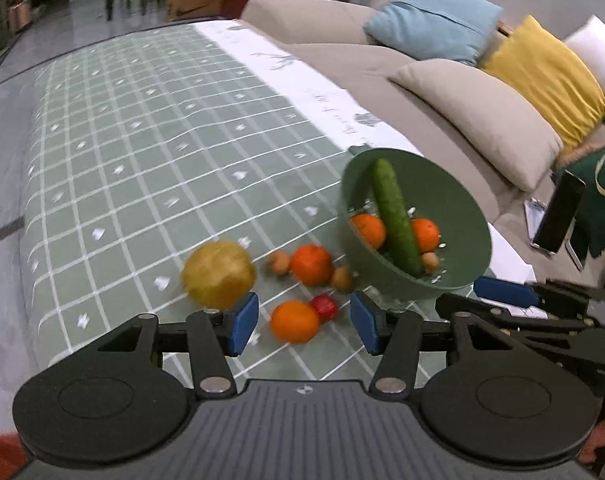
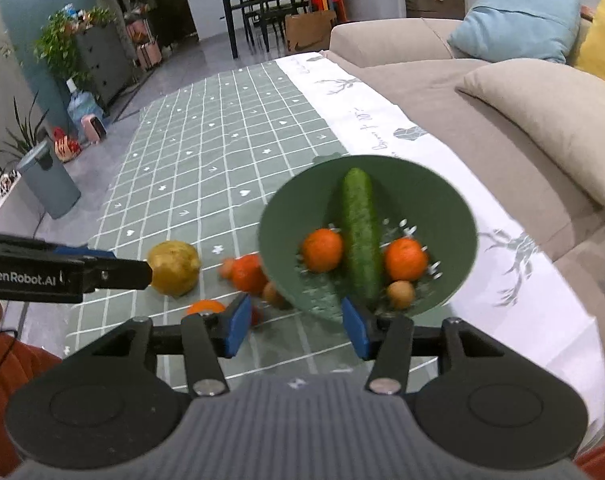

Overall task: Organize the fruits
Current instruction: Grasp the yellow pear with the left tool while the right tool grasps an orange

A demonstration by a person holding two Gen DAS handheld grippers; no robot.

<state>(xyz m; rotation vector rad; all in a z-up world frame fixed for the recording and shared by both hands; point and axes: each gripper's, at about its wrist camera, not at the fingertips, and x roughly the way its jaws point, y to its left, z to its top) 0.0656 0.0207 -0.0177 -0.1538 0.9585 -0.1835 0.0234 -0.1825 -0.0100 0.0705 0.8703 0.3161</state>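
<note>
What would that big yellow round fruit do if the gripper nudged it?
The big yellow round fruit would probably roll, since it sits loose on the flat green checked tablecloth. It looks bulkier than the loose orange nearby, so likely heavier.

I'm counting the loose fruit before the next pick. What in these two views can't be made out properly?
- Right wrist view: the near orange and the red fruit beside it are mostly hidden behind the right gripper.
- Right wrist view: the bowl covers part of the far orange.
- Left wrist view: the small brown fruits are too blurred to identify.
</note>
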